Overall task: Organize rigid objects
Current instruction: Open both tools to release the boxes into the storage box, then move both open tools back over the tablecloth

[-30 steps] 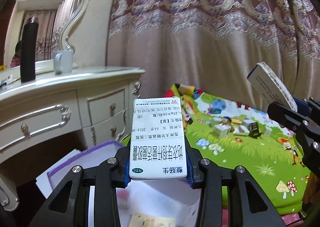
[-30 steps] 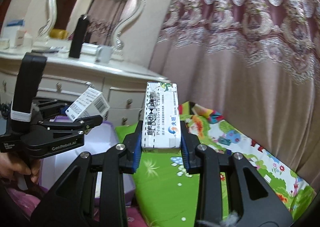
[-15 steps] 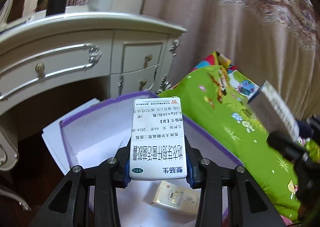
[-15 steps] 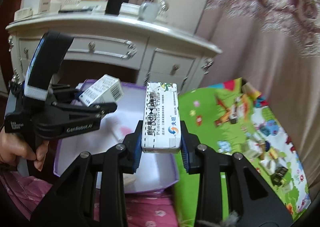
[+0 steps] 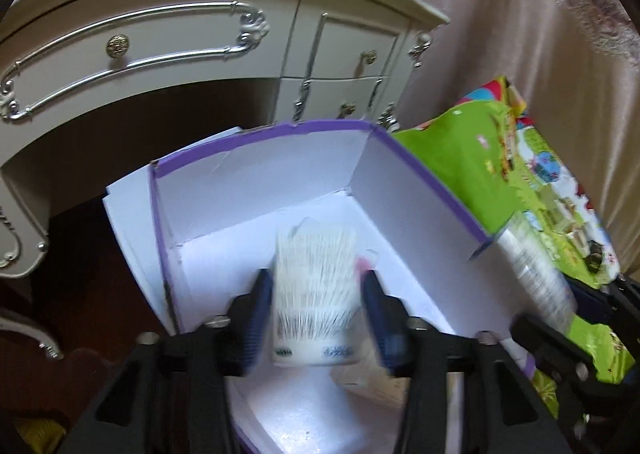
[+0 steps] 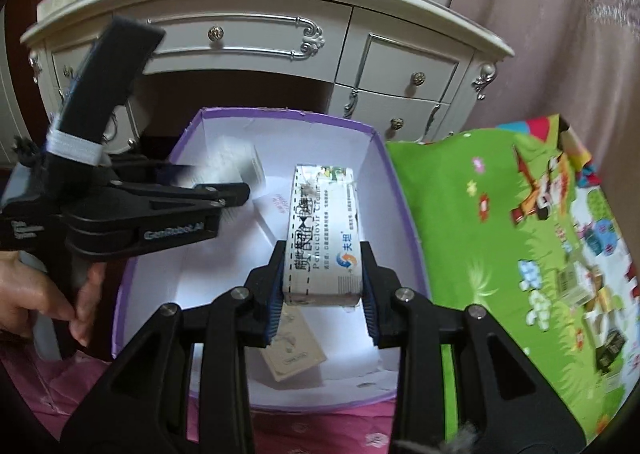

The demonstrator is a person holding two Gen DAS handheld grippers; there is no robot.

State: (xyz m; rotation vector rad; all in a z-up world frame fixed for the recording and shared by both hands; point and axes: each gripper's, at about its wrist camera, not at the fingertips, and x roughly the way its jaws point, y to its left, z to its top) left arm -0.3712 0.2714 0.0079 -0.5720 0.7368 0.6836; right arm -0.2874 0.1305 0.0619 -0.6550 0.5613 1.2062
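L gripper [image 5: 316, 318]: jaws opening, gaps show btwn the blue pads and the white medicine box [image 5: 314, 306], so pads no longer press it. That box is blurred, still btwn the fingers, over the inside of the purple-edged carton [image 5: 260, 138], roughly mid-floor. In the right wrist view the same gripper [image 6: 244, 192] reaches in over the carton's left wall, white box [image 6: 236, 164] smeared at its tips, near the far-left corner.

R gripper [image 6: 324, 266]: jaws opening too; cream tube box [image 6: 322, 242] w/ blue-orange logo sits btwn the pads, slight gap visible on the right pad, left side looks touching – can't tell for sure. Box hangs over the carton [image 6: 288, 114] interior, toward its right wall.

On the carton floor: a beige flat box [image 6: 292, 358] near the front edge, under the R fingers. A hand [image 6: 36, 302] holds the L gripper's handle. Green play mat [image 6: 500, 214] just beside the carton's right wall.
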